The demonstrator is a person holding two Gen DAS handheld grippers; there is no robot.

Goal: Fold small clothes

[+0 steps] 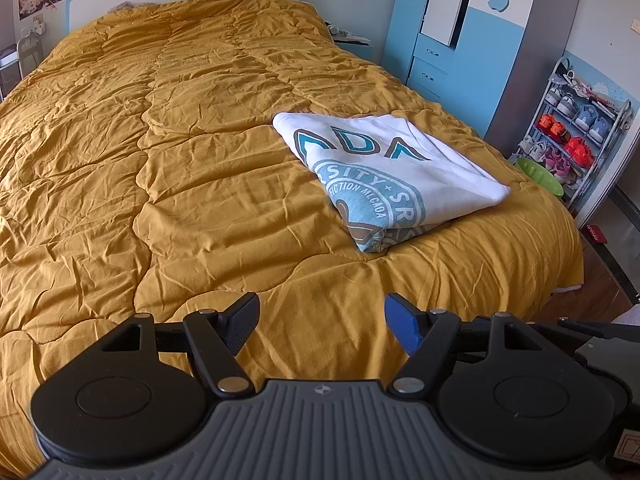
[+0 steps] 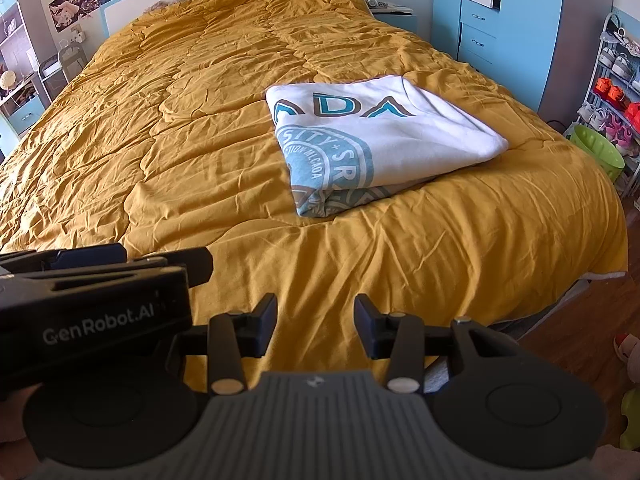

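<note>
**The shirt is folded**

Our left gripper (image 1: 322, 322) and right gripper (image 2: 315, 322) hang released, grasping nothing. The folded shirt (image 1: 394, 172) lies on the yellow blanket (image 1: 180, 184), at one o'clock. A rough grab could undo the folds.

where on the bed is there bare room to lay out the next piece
The yellow quilt lies bare left of the folded white shirt, up to the headboard, and in front of both open grippers. The only taken patch is the shirt's, near the right edge by the shoe rack.
</note>
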